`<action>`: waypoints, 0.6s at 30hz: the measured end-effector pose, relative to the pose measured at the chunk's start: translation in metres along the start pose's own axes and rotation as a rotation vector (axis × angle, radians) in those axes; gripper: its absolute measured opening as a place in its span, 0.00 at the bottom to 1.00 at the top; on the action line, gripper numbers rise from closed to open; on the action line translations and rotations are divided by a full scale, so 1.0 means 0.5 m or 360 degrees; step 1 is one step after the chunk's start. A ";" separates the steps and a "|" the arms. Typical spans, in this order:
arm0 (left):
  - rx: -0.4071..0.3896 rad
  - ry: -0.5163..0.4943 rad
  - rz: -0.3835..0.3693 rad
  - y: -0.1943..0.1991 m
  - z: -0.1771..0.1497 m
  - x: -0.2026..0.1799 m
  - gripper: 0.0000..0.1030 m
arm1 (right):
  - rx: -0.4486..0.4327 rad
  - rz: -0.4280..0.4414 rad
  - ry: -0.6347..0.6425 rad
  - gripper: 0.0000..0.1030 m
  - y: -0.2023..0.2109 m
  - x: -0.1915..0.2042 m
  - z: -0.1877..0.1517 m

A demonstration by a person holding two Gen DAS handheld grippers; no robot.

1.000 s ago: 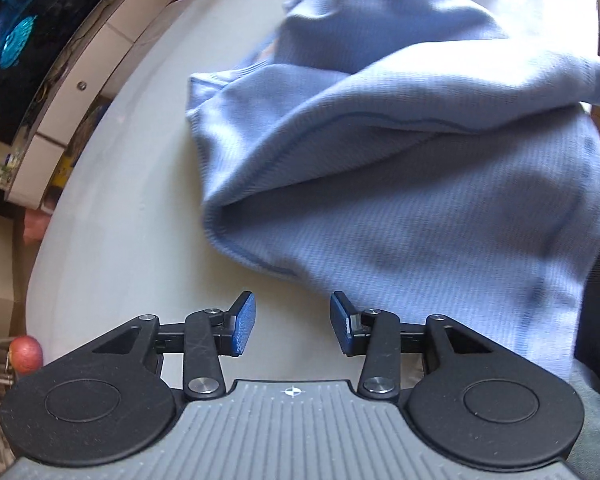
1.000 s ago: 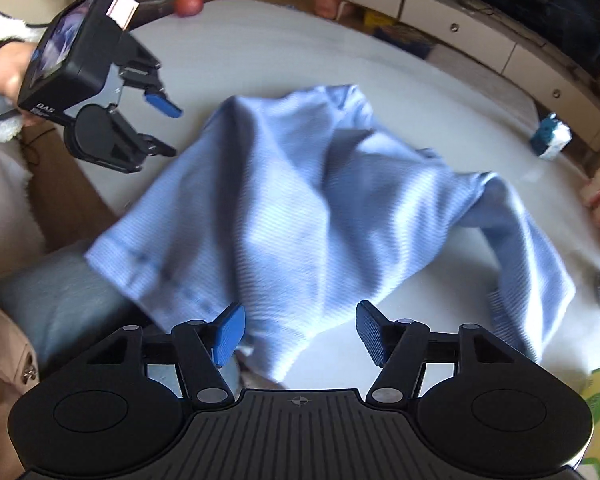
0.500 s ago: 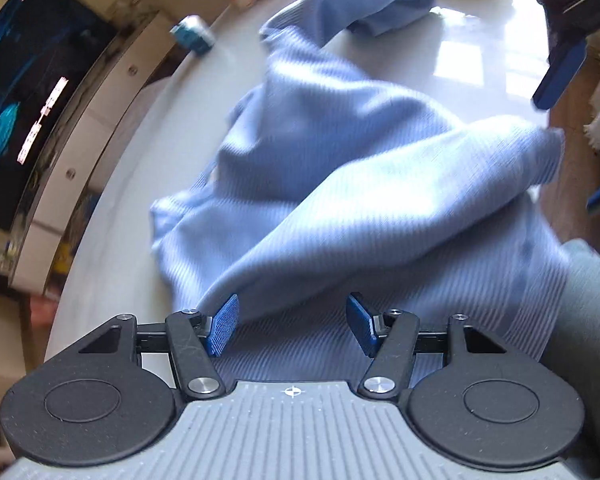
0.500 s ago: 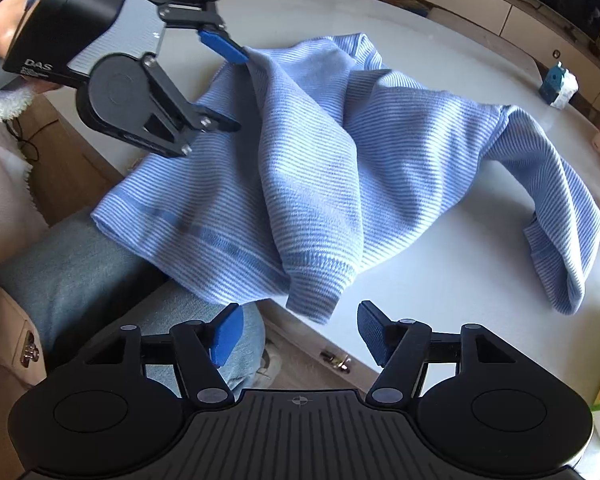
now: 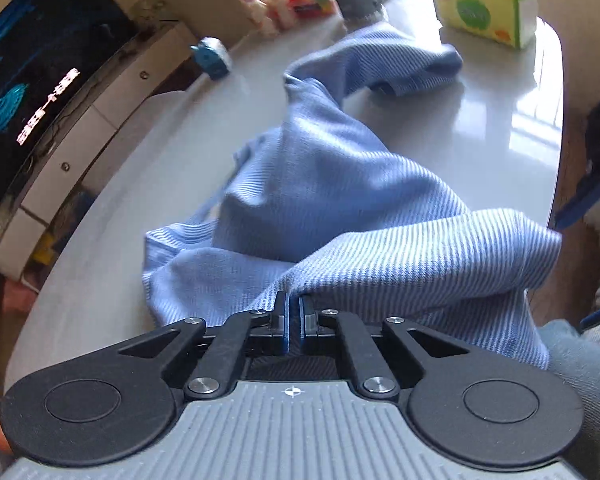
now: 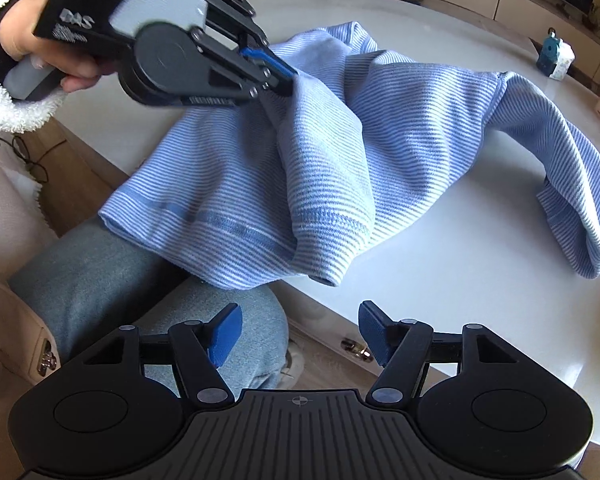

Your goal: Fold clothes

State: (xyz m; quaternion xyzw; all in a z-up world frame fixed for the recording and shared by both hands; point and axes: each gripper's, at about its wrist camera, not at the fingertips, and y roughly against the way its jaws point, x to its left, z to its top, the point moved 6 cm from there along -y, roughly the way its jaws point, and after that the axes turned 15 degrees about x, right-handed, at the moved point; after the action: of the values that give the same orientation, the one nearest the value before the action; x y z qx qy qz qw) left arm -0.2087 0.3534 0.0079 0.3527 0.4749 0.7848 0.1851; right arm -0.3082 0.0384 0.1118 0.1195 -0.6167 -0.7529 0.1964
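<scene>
A light blue striped sweater (image 6: 340, 152) lies crumpled on the white table (image 6: 480, 280), its hem hanging over the near edge onto a person's knee. In the left wrist view the sweater (image 5: 340, 184) stretches away, one sleeve far off. My left gripper (image 5: 294, 312) is shut on a fold of the sweater near its hem side; it also shows in the right wrist view (image 6: 288, 78), pinching the cloth and lifting it a little. My right gripper (image 6: 300, 336) is open and empty, held off the table's near edge just below the hanging cuff (image 6: 332, 256).
A green and yellow box (image 5: 484, 8), snack packs (image 5: 288, 4) and a small blue and white carton (image 5: 212, 58) stand at the far end of the table. A TV cabinet (image 5: 80, 120) runs beside the table. The person's knee in grey trousers (image 6: 100, 280) is under the hem.
My left gripper has moved forward onto the sweater and closed on a fold, raising it. My right gripper has stayed open and drawn slightly nearer the hanging cuff.
</scene>
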 end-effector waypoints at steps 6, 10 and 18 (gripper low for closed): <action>0.0024 0.0296 0.0035 0.026 -0.055 0.100 0.04 | -0.0020 0.0043 -0.0145 0.64 0.002 -0.010 0.004; 0.0098 0.0479 0.0061 0.010 -0.104 0.166 0.04 | -0.0030 0.0033 -0.0206 0.64 0.002 -0.012 0.003; 0.0197 0.0616 0.0388 0.005 -0.203 0.298 0.03 | -0.0042 0.0005 -0.0184 0.64 0.013 0.002 0.016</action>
State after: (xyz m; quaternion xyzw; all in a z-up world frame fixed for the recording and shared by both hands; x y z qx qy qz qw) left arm -0.3845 0.3829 0.0358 0.2611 0.5027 0.8236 -0.0275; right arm -0.3115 0.0439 0.1197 0.0724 -0.6172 -0.7663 0.1633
